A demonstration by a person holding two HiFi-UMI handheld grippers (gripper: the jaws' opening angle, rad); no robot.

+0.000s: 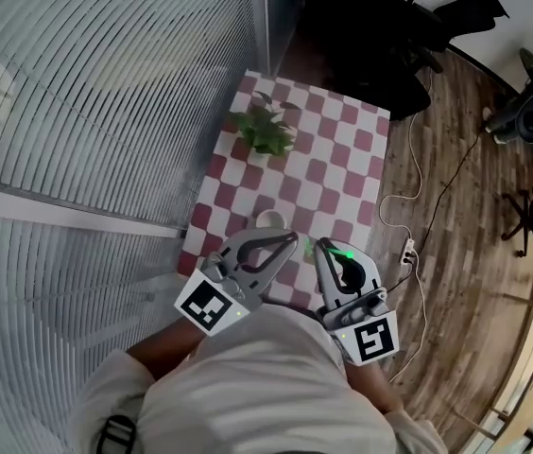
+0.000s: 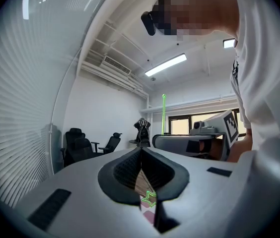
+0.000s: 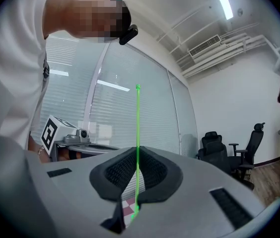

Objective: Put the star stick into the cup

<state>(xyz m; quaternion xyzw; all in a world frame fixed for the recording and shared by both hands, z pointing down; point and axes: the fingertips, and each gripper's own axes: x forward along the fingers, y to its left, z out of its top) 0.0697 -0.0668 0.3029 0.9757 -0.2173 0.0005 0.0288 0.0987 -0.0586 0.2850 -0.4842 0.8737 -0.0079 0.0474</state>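
- Head view: I see my left tongs (image 1: 295, 238) and right tongs (image 1: 320, 244) side by side over the near edge of the checkered worktop (image 1: 342, 149). The white cup (image 1: 268, 218) stands just beyond them.
- Left gripper view: left tongs clenched; a small green star (image 2: 150, 198) shows beneath them.
- Right gripper view: right tongs grasp the green star stick (image 3: 137, 133), upright, outside the cup.

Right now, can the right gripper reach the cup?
Probably yes: the right gripper grips the star stick, and the cup stands uncovered just ahead-left; the left gripper beside it might crowd the path.
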